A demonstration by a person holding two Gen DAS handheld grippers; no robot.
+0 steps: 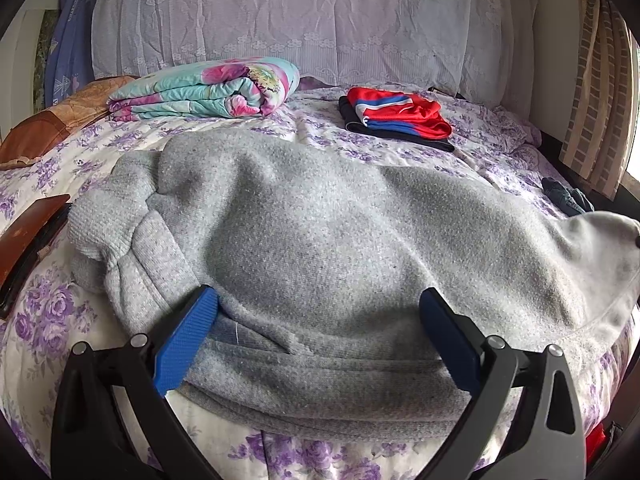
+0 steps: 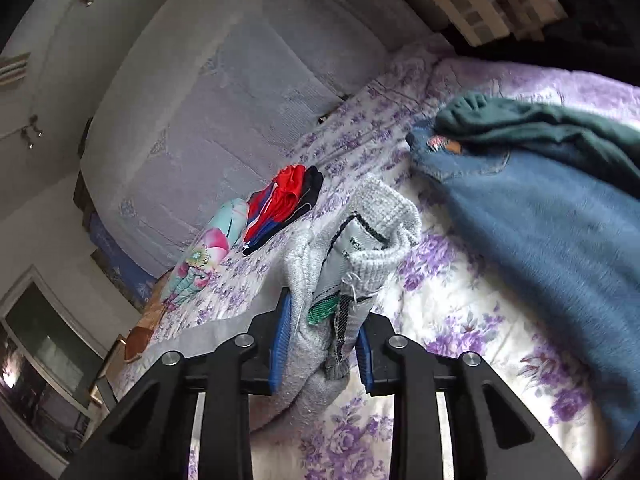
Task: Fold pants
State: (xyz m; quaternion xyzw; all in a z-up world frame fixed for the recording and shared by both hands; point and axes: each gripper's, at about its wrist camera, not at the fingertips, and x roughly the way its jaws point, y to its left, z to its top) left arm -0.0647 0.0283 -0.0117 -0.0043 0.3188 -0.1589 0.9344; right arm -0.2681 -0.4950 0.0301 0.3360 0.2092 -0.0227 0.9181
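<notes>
Grey sweatpants [image 1: 320, 220] lie folded across the floral bedsheet [image 1: 60, 300], filling the middle of the left wrist view. My left gripper [image 1: 319, 296] is open, its blue pads [image 1: 188, 340] set wide on either side of the near folded edge without squeezing it. In the right wrist view my right gripper [image 2: 324, 316] is shut on the bunched waistband end of the grey sweatpants [image 2: 376, 216]. That end is lifted off the bed, with the inner label and a green tag showing.
A folded floral quilt [image 1: 208, 88] and a stack of red and blue shorts [image 1: 396, 114] sit near the lace-covered headboard [image 1: 280, 20]. Blue jeans [image 2: 540, 220] with a dark green garment [image 2: 540, 128] on top lie to the right. A brown object [image 1: 32, 236] lies at the left edge.
</notes>
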